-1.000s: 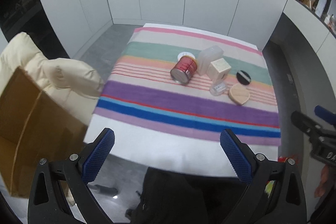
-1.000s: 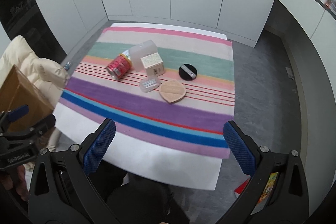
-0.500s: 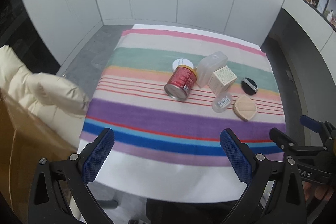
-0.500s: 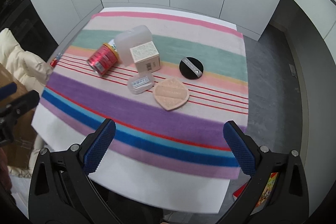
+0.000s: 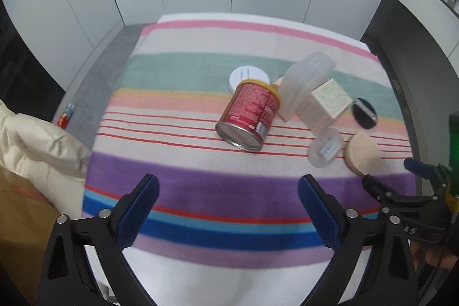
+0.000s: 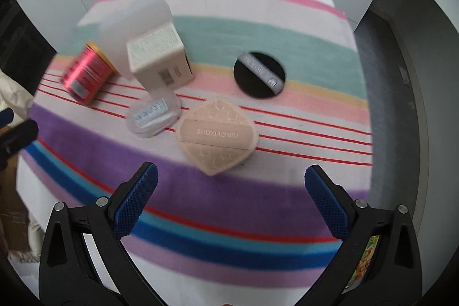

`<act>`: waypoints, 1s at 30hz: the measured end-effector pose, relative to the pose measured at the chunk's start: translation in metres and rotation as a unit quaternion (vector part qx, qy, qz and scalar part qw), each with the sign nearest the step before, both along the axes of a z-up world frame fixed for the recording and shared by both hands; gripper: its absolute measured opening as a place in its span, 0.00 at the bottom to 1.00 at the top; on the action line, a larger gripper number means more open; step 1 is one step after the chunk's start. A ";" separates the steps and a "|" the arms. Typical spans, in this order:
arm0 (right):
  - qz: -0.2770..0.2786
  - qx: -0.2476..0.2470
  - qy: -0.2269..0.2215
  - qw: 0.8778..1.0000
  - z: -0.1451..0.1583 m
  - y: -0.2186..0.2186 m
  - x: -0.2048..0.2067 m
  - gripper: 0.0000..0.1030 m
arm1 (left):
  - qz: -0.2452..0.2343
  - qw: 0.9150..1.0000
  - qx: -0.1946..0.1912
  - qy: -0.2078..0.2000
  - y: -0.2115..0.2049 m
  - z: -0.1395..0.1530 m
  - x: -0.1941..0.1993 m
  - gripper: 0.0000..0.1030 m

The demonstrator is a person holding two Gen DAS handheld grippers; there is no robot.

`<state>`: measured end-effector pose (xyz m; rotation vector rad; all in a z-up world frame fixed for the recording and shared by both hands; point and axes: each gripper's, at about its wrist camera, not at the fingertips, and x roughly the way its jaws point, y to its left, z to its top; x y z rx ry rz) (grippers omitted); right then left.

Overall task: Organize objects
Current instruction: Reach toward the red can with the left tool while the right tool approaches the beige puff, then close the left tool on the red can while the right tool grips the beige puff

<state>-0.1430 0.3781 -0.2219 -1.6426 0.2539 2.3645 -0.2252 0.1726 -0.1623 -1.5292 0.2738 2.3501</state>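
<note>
The powder puff (image 6: pixel 217 136) lies flat on the striped cloth (image 6: pixel 229 200), its pointed end toward us, directly ahead of our right tongs (image 6: pixel 229 188) and nearest to them of all the things. Our right tongs stand wide apart, empty, above the cloth. The tin (image 5: pixel 249 117) lies on its side ahead of our left tongs (image 5: pixel 229 201), base toward us; their jaws have just been closing slightly, nothing between them, and they remain wide.

Near cloth (image 5: pixel 218 191) strips bare, free passage. Far right blocked: can (image 5: pixel 248 116), box (image 6: pixel 159 59), puff (image 6: pixel 216 135) clustered.
</note>
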 end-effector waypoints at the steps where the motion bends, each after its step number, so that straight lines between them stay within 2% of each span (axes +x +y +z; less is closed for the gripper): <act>1: 0.000 0.000 -0.005 1.000 -0.007 0.000 -0.003 1.00 | -0.001 1.000 0.001 -0.003 0.001 -0.005 -0.004 0.93; 6: -0.009 0.000 -0.010 1.000 -0.030 0.002 -0.014 0.98 | -0.016 1.000 0.001 -0.020 0.011 -0.030 -0.022 0.93; 11: -0.015 0.001 0.015 1.000 -0.033 0.003 -0.018 0.97 | -0.032 0.999 -0.002 -0.015 0.023 -0.044 -0.034 0.93; 14: -0.014 0.009 0.027 1.000 -0.033 0.001 -0.019 0.89 | -0.033 0.999 0.012 -0.020 0.029 -0.049 -0.045 0.92; 17: -0.001 0.012 0.036 0.999 -0.032 -0.003 -0.020 0.74 | -0.038 0.999 0.013 -0.010 0.036 -0.052 -0.054 0.92; 18: 0.004 0.013 0.038 0.999 -0.032 -0.004 -0.020 0.69 | -0.040 0.999 0.012 -0.011 0.038 -0.054 -0.057 0.86; 19: 0.005 0.009 0.039 0.999 -0.032 -0.005 -0.021 0.69 | -0.042 0.999 0.013 -0.015 0.040 -0.056 -0.059 0.76; 22: -0.001 -0.006 0.040 0.999 -0.022 0.000 -0.020 0.68 | -0.045 0.998 0.021 -0.026 0.043 -0.058 -0.064 0.61; 25: 0.001 -0.012 0.036 0.999 -0.020 0.001 -0.021 0.68 | -0.040 0.998 0.024 -0.031 0.041 -0.056 -0.064 0.56; 30: -0.007 -0.016 0.030 0.999 -0.010 0.001 -0.018 0.68 | -0.025 0.999 0.025 -0.033 0.035 -0.048 -0.055 0.55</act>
